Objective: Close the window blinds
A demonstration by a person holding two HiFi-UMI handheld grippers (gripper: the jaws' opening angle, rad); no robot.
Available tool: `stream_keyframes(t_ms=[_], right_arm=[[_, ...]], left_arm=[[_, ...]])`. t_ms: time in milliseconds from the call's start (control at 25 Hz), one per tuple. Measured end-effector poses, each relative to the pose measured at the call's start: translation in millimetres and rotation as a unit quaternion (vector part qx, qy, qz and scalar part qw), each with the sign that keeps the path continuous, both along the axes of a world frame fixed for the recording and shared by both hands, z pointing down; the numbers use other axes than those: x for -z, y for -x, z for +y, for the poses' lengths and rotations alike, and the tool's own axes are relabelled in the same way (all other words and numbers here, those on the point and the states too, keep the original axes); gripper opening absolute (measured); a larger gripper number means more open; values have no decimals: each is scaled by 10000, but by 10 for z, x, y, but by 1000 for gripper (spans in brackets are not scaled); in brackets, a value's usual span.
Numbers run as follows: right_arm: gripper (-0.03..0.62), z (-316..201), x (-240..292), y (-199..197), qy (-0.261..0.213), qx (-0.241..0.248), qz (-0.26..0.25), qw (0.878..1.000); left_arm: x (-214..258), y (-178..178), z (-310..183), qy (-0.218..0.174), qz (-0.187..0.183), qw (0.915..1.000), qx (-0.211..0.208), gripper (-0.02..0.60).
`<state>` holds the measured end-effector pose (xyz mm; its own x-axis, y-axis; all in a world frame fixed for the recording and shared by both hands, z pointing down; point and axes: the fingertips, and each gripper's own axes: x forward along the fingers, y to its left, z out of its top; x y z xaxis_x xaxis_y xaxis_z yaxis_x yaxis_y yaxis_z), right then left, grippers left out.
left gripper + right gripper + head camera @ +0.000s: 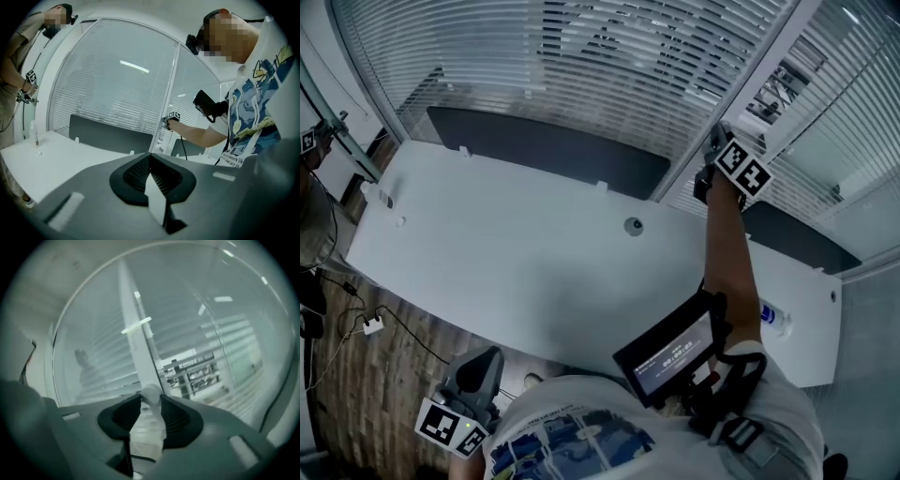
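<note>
Right gripper (151, 399): jaws narrow, clamped on one white round knob (151, 392), which sits right at the jaw tips. The knob is on the mullion (133, 329) between two panes of window blinds (581, 56), whose slats are tilted partly open. Right arm (731, 253) stretched forward over the white desk (506, 262). Left gripper (150, 159): jaws together, nothing between, held low off the desk's near edge.

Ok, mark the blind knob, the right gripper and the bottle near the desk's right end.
blind knob (151, 393), right gripper view, round white end.
right gripper (717, 139), head view, between its fingertips.
bottle (774, 318), head view, its body.
</note>
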<state>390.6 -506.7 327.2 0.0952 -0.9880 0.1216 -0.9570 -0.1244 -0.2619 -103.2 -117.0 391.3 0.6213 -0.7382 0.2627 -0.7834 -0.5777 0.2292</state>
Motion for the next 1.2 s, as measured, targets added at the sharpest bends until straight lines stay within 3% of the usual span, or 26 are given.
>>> stream_keyframes(t_ms=[80, 240, 360, 400, 440, 520, 600, 680, 800, 880, 920, 1040, 1080, 1120, 1160, 1200], right_arm=[[126, 9, -7, -19, -351, 186, -1346, 9901], [126, 41, 20, -67, -632, 222, -2533, 9651], [125, 39, 2, -128, -884, 204, -3713, 9241], [120, 35, -5, -146, -932, 189, -3945, 9140], [120, 32, -9, -155, -927, 163, -3994, 9119], [120, 26, -3, -143, -742, 84, -3557, 9316], [123, 25, 24, -115, -423, -8, -2686, 9623], [123, 32, 62, -99, -123, -135, -1750, 9844], [123, 38, 95, -63, 328, -360, -225, 9986], [123, 36, 96, -38, 684, -524, 953, 9917], [123, 26, 98, -15, 850, -585, 1582, 9820], [123, -15, 104, 87, 1144, -657, 3274, 9356], [123, -17, 98, 94, 1118, -670, 3485, 9282], [123, -14, 91, 84, 984, -641, 3322, 9359], [124, -7, 87, 60, 739, -550, 2758, 9568], [124, 5, 86, 29, 424, -397, 1870, 9806]], left_arm=[[6, -36, -7, -12, -8, 10000, -51, 2], [-3, -54, -9, -17, -25, 9999, -99, 2], [-25, -41, -4, 10, -9, 9999, -103, 2], [-23, -41, -3, 7, 11, 9999, -110, 2], [-17, -40, -4, 0, 32, 9999, -118, 2], [-2, -27, -9, -11, 52, 9999, -122, 2], [8, -20, -10, -16, 64, 9999, -115, 2], [11, -24, 2, -23, 80, 9999, -100, 2], [9, -24, 21, -6, 85, 9999, -59, 2], [8, -29, 27, -5, 78, 10000, -45, 2], [5, -29, 29, -7, 80, 10000, -35, 2], [-12, -10, 31, 20, 86, 10000, 5, 2], [-18, -5, 30, 30, 83, 10000, 8, 2], [-21, -5, 27, 34, 78, 10000, 2, 2], [-21, -7, 21, 30, 71, 10000, -10, 2], [-20, -10, 15, 26, 63, 10000, -24, 2]])
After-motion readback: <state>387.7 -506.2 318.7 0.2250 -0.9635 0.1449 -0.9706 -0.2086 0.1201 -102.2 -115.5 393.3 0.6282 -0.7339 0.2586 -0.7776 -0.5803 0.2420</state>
